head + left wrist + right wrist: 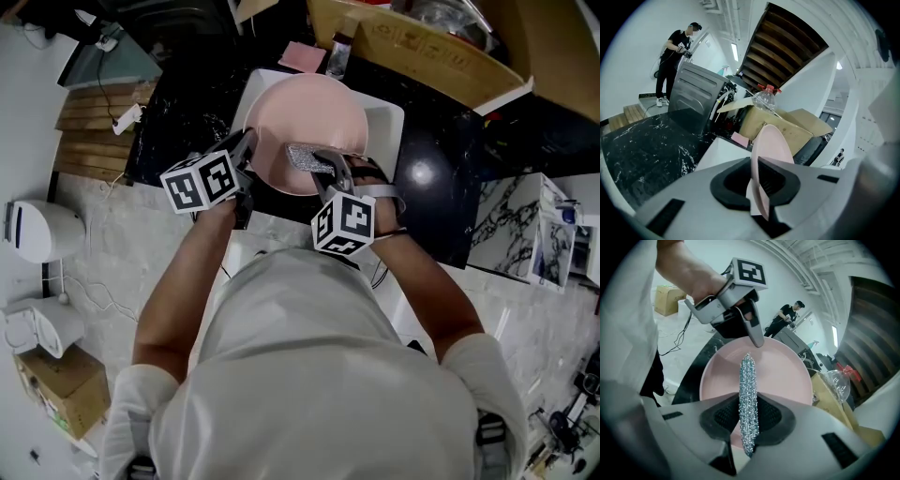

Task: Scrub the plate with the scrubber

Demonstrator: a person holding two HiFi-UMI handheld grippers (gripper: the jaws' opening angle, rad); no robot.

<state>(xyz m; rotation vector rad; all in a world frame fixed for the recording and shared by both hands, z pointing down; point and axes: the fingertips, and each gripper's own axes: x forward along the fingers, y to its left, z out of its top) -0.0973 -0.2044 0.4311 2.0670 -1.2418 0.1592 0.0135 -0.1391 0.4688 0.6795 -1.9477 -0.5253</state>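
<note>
The plate (314, 127) is tipped up over the white tub (386, 120) on the black counter (431, 178). This is probably so one gripper can steady it while the other works its face and any drips fall into the tub.

The left gripper (246, 155) does the steadying. It has the rim at about 8 o'clock of the plate in the head view. In its own view the jaws are nearly together with the thin pink edge clamped between the pads — a narrow gap, filled by the rim.

The right gripper (747, 417) carries the scrubber (747, 390), a flat pad of silvery mesh. It is pinched edge-on so that most of it sticks out past the jaw tips, which suits wiping. These jaws are also nearly closed, pressing on the mesh.

In the head view the scrubber lies over the plate's face toward 6 o'clock, near the lower rim — whether it actually touches can't be told. My guess is that a scrubbing stroke is under way or about to begin.
</note>
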